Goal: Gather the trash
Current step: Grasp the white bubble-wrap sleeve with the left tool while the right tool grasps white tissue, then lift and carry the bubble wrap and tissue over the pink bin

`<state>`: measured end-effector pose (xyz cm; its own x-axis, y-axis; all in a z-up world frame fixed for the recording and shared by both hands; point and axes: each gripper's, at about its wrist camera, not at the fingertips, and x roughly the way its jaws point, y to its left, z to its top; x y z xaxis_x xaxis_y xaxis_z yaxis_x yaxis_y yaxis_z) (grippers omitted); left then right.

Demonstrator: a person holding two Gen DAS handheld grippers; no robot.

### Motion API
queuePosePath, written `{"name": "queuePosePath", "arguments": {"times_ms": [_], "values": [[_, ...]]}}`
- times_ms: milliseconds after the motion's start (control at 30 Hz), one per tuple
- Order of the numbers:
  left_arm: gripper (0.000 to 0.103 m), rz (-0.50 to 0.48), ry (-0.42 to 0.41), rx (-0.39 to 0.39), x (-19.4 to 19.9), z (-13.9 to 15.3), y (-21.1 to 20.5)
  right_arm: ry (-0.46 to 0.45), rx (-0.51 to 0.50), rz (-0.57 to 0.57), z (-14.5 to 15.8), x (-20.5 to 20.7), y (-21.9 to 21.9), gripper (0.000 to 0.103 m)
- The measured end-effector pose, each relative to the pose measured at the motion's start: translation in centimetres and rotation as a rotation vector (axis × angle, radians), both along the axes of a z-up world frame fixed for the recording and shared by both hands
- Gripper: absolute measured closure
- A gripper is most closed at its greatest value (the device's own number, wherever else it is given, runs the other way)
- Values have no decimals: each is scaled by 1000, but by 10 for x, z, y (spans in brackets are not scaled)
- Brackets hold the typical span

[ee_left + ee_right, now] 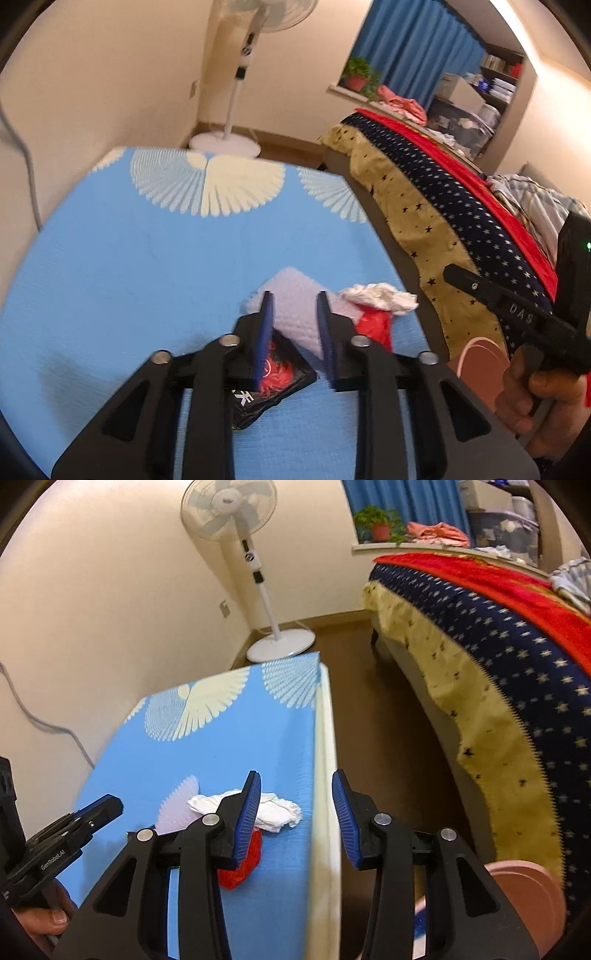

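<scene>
Left claw [295, 325]: hanging half open over black wrapper [275, 380] on table [110, 258], gripping nothing.
Trash left: white tissue [380, 297], red scrap [375, 325], wrapper all still lying on table; nothing collected yet, I'd say.
Right claw [295, 819]: gaping wide at table edge, holding nothing.
Bin: pink bin [524, 897] sitting on floor beside table; contents not showing.

Left claw [295, 317] hides black wrapper [273, 384] partly.

crumpled white tissue [273, 810] – beside red wrapper [240, 867]
</scene>
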<state>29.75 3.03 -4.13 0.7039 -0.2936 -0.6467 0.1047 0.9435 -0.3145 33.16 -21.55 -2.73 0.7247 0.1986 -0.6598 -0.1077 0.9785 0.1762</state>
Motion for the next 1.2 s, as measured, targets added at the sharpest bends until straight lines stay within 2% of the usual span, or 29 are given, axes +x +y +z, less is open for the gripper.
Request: {"name": "queuePosePath", "arguments": {"times_ms": [100, 167, 200, 300, 433, 500, 633, 667, 700, 767, 867, 1033, 1200], "values": [[61, -4, 20, -13, 5, -9, -3, 7, -4, 41, -12, 10, 8, 58], [55, -9, 38, -15, 8, -15, -6, 17, 10, 63, -18, 15, 12, 46], [53, -13, 53, -24, 10, -19, -8, 21, 14, 76, -20, 17, 14, 44], [50, -31, 93, -64, 16, -28, -10, 31, -18, 108, -27, 24, 24, 41], [50, -43, 127, -72, 20, -38, -13, 76, -11, 134, -39, 31, 29, 41], [53, -43, 133, -91, 21, -41, -12, 90, 0, 137, -42, 32, 30, 44], [73, -54, 131, -105, 24, -41, -12, 101, -25, 163, -43, 32, 37, 57], [79, -62, 130, -104, 24, -40, -13, 107, -34, 171, -44, 32, 39, 67], [84, -63, 130, -92, 24, -39, -14, 113, -39, 177, -45, 32, 40, 70], [89, -66, 130, -70, 24, -38, -14, 117, -46, 188, -45, 30, 41, 81], [90, -52, 120, -61, 24, -31, -9, 113, -58, 187, -42, 28, 42, 90], [91, -27, 84, -27, 21, -15, -3, 78, -49, 169, -25, 24, 40, 91], [91, -45, 39, 26, 12, 0, -5, 44, -32, 147, -6, 13, 37, 92]]}}
